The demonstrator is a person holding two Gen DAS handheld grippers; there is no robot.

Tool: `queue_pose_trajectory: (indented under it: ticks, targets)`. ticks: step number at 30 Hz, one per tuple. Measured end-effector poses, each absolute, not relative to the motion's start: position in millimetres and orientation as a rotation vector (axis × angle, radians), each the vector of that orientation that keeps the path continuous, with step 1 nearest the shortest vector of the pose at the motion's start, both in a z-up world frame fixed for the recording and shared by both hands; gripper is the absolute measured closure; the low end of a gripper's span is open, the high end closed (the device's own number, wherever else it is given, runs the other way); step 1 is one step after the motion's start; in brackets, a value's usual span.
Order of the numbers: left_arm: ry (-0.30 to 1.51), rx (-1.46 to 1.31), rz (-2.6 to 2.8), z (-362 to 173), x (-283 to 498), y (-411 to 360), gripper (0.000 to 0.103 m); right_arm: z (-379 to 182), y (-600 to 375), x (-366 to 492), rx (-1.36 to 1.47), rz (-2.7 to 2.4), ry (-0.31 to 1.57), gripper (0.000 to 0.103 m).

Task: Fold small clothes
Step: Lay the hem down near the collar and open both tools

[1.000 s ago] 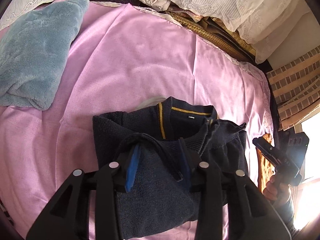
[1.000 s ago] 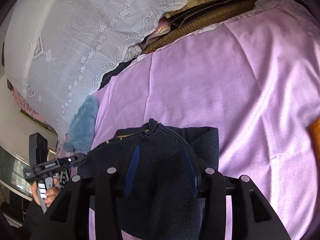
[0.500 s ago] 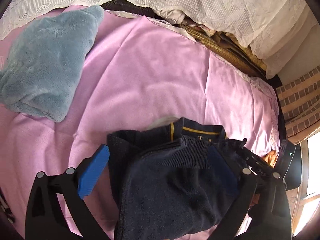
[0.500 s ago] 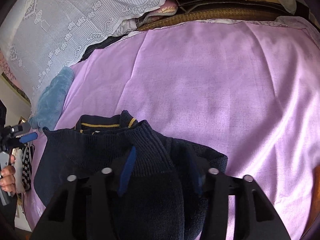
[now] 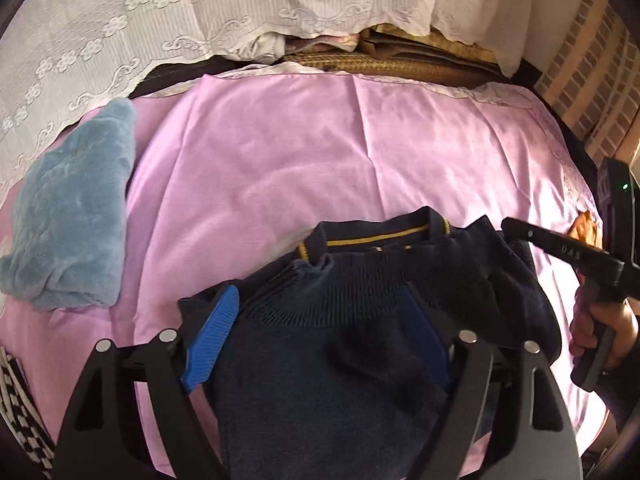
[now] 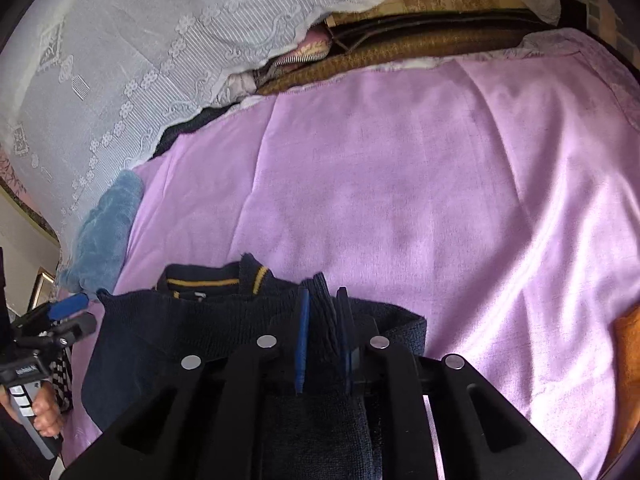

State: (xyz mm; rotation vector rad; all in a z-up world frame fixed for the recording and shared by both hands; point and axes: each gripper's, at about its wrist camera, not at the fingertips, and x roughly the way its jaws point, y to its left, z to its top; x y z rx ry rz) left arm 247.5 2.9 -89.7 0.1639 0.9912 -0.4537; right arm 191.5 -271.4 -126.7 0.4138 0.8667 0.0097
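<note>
A navy knit sweater with a yellow-striped collar lies folded on the pink sheet, its ribbed hem laid up near the collar. My left gripper is open, its blue pads spread wide over the sweater's near part. My right gripper is shut on a ribbed fold of the sweater at its right edge. The right gripper also shows in the left wrist view, at the sweater's right side.
A fluffy blue towel lies at the left on the sheet. White lace bedding and brown mats run along the far edge. An orange cloth lies at the right edge. A checkered cloth sits at the near left.
My left gripper opened and let go of the sweater's hem, which now lies near the collar. My right gripper closed tighter on the ribbed fold and moved with it.
</note>
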Motion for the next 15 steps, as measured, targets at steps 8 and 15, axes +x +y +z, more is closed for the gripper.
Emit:
queue_pose_trajectory:
  ticks: [8,15]
  targets:
    - [1.238,0.041,-0.267,-166.0,308.7,36.5,0.045,-117.2,-244.8,194.8,0.38,0.114,0.869,0.088]
    - [1.195,0.0,-0.262,-154.0,301.4,48.1,0.045,-167.2,-263.0,206.3,0.458,0.027,0.992,0.103]
